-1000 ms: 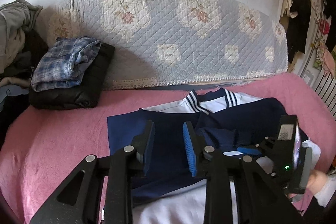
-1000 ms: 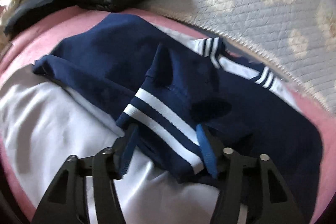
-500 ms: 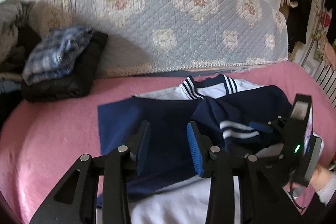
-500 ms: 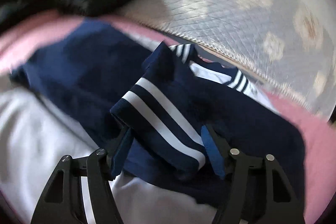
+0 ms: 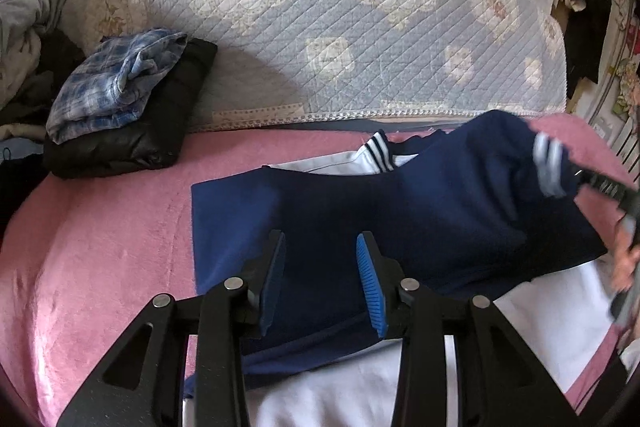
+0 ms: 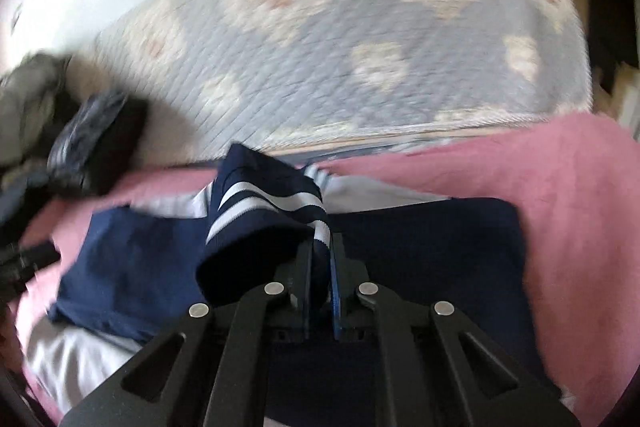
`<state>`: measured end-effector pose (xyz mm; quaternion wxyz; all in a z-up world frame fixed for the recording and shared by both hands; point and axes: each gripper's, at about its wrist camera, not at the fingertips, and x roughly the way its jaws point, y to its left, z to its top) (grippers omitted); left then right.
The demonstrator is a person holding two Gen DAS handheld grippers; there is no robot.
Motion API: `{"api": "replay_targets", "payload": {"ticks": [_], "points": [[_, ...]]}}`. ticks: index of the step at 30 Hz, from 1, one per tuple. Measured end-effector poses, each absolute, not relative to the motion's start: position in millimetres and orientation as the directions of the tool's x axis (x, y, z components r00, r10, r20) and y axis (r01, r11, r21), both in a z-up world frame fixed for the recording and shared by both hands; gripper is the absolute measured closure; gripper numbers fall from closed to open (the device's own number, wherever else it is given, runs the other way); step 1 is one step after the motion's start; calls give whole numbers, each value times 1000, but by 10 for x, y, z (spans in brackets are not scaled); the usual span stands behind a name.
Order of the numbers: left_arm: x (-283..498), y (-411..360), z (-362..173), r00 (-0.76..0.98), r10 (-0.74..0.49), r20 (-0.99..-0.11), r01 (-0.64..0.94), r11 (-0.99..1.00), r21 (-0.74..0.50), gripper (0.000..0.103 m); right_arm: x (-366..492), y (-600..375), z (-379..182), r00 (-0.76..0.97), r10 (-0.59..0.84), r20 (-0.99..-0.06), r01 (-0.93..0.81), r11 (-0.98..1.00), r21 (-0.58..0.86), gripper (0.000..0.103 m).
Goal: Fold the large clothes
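Note:
A navy and white jacket [image 5: 340, 211] lies spread on the pink blanket [image 5: 100, 247], its left sleeve folded across the body. My left gripper [image 5: 320, 259] is open and hovers just above the navy cloth. My right gripper [image 6: 320, 251] is shut on the striped sleeve cuff [image 6: 268, 203] and holds it lifted above the jacket [image 6: 420, 247]. In the left wrist view the lifted cuff [image 5: 548, 163] and the right gripper [image 5: 608, 187] are at the far right, blurred.
A plaid shirt [image 5: 116, 83] lies on a folded black jacket [image 5: 132, 131] at the back left, beside a heap of clothes [image 5: 24, 39]. A quilted floral cover [image 5: 340, 39] runs along the back. Clothes hang at the far right [image 5: 580, 7].
My right gripper closed on the striped cuff and lifted it up and to the right, pulling the sleeve off the jacket's middle. My left gripper stayed open over the navy cloth.

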<state>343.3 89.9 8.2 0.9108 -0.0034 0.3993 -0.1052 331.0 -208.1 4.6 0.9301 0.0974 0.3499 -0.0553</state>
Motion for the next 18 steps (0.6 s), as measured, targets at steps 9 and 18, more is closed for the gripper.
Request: {"api": "replay_targets", "payload": {"ticks": [9, 18], "points": [[3569, 908, -209, 585, -83, -807, 110, 994, -23, 67, 3248, -2892, -108, 617, -27, -786, 364, 896, 254, 95], [3669, 928, -453, 546, -15, -838, 62, 998, 23, 67, 3097, -3176, 78, 663, -60, -746, 382, 885, 268, 79]]}}
